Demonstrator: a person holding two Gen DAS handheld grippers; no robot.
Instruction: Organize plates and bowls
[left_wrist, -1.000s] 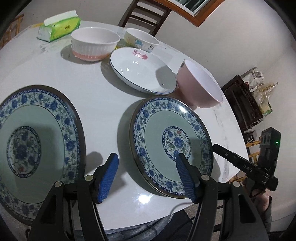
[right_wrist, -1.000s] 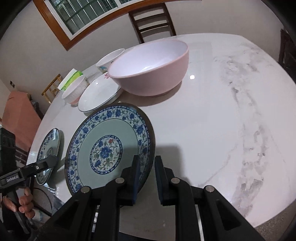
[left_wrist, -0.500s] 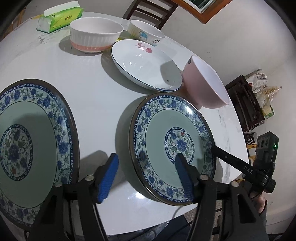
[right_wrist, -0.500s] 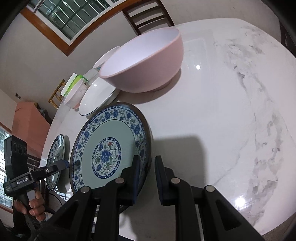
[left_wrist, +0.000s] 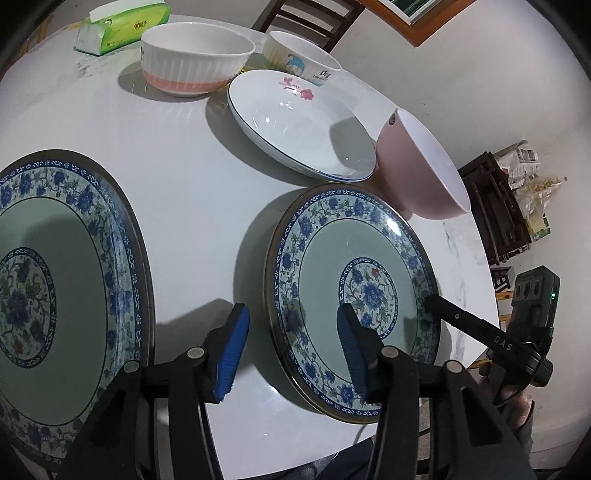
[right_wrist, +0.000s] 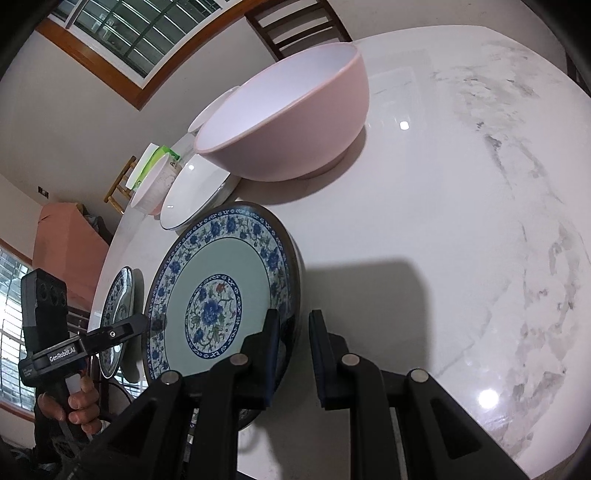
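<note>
Two blue-floral plates lie on the white marble table (left_wrist: 192, 192). One plate (left_wrist: 55, 295) is at the left; the other (left_wrist: 351, 288) (right_wrist: 221, 295) sits in the middle. My left gripper (left_wrist: 291, 350) straddles the near-left rim of the middle plate. Its jaws are closing, the blue pads (left_wrist: 232, 347) standing clear of the rim. My right gripper (right_wrist: 295, 332) is shut on the opposite rim of that same plate. A pink bowl (left_wrist: 424, 166) (right_wrist: 288, 122) stands just behind the plate.
A white shallow plate (left_wrist: 303, 125) with pink flowers lies behind. Further back are a ribbed white bowl (left_wrist: 192, 59), a small cartoon bowl (left_wrist: 299, 55) and a green tissue pack (left_wrist: 122, 26). A chair (left_wrist: 306, 14) stands beyond the table. The table edge runs close under both grippers.
The left gripper's jaws have narrowed around the middle plate's rim. The right gripper has sunk slightly and rolled, still gripping that plate.
</note>
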